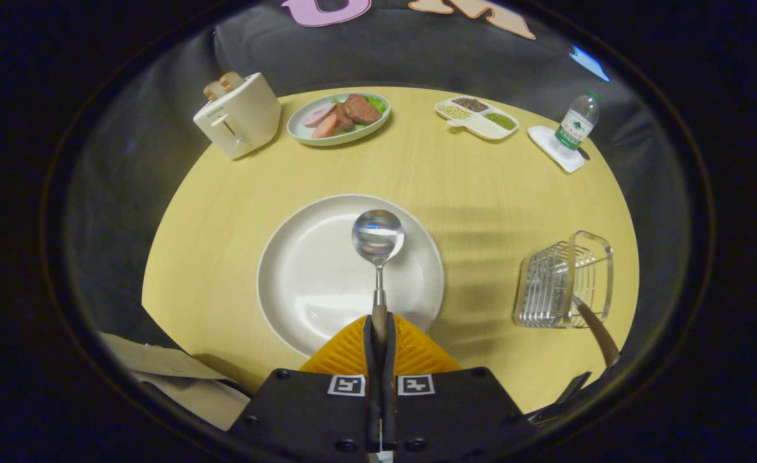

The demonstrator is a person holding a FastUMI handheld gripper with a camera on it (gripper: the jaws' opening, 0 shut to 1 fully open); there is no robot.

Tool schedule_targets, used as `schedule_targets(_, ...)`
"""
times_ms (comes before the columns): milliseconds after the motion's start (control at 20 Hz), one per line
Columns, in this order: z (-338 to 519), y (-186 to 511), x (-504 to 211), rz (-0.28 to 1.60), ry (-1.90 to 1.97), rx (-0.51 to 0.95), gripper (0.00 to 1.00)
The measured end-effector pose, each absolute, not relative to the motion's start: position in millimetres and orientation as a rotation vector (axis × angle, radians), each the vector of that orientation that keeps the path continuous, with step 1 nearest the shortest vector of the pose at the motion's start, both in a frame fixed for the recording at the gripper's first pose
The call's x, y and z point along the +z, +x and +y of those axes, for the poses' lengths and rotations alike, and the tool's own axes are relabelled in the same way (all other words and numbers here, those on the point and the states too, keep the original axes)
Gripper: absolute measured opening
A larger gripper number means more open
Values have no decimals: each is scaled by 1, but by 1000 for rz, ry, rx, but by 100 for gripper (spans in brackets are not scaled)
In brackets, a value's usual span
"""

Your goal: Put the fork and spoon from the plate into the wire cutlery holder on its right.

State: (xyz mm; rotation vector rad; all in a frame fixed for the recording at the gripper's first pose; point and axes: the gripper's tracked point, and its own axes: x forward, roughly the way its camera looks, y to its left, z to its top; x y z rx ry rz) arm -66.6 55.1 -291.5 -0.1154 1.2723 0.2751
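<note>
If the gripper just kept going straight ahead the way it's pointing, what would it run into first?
The gripper, fingers shut on the spoon, points over the white plate. Straight on, it would probably first reach the plate of meat; depth is unclear.

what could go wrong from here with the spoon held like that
The gripper is shut on the very end of the spoon handle, so its heavy bowl, hanging over the plate, might pivot or slip out on the way. The wire cutlery holder already has a wooden handle leaning out toward the fingers; the spoon could knock it or snag on the wires going in.
</note>
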Motion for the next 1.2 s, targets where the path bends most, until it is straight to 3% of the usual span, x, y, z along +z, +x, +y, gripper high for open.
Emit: schedule_targets(1200,-130,-52,-223,1329,-251,121,5)
